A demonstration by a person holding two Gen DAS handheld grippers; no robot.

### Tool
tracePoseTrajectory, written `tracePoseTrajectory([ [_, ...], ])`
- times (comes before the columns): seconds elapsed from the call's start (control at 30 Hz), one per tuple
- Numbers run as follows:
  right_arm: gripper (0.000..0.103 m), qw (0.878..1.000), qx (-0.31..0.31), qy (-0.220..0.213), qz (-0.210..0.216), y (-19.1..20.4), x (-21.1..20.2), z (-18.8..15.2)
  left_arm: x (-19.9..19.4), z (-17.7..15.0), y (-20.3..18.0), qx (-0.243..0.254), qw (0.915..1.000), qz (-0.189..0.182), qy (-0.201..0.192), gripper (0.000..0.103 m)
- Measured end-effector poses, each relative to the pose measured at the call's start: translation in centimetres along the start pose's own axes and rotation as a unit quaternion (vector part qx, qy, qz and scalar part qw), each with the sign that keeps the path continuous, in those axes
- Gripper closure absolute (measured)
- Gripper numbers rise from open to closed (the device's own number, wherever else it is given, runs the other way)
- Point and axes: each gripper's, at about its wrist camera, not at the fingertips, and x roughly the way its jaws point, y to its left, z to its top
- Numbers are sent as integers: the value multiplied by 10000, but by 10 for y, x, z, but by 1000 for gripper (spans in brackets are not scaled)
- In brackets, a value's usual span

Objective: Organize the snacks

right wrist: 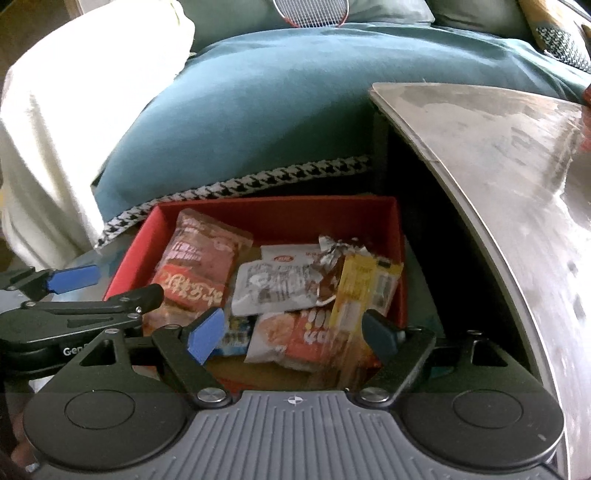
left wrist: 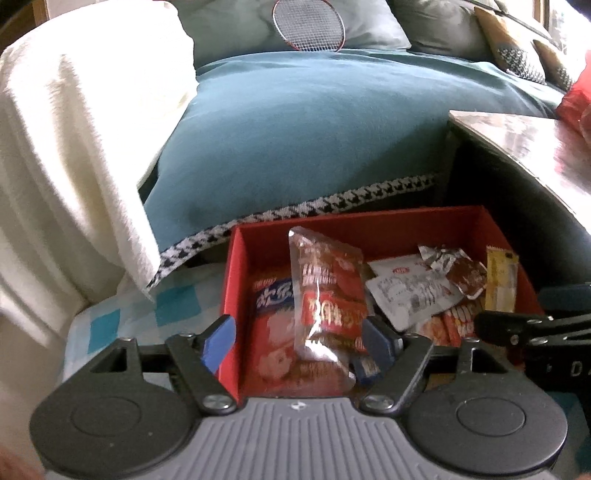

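L wrist: left gripper jaws apart, gripping nothing; red-and-clear snack pack stands between the pads inside red box.
R wrist: right gripper wide open, empty, w/ orange packet below in the box.

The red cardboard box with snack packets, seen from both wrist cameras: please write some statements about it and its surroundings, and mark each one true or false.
1. The red cardboard box holds several snack packets. True.
2. The yellow snack packet lies on the grey table top. False: it is inside the box.
3. The right gripper has open jaws that clamp nothing. True.
4. A badminton racket lies on the teal blanket. False: it rests against the grey-green pillows behind it.
5. The left gripper is shut on the clear red packet. False: its jaws are open.
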Motion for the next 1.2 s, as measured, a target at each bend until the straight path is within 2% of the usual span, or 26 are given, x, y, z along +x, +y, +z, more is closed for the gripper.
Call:
tracePoseTrajectory([
  [0.33, 15, 9997, 241, -91, 6, 3, -28, -30, -30, -28, -2, 31, 9999, -31, 97, 31],
  [0.4, 15, 9997, 235, -91, 23, 6, -30, -36, -36, -32, -3, 32, 9999, -53, 91, 24],
  [0.67, 14, 9993, 312, -171, 87, 16, -46, -55, -62, -47, -6, 85, 9999, -99, -46, 21],
  [1.2, 12, 9986, 420, -266, 181, 20, -68, -76, -91, -69, -8, 65, 9998, -69, -181, 21],
])
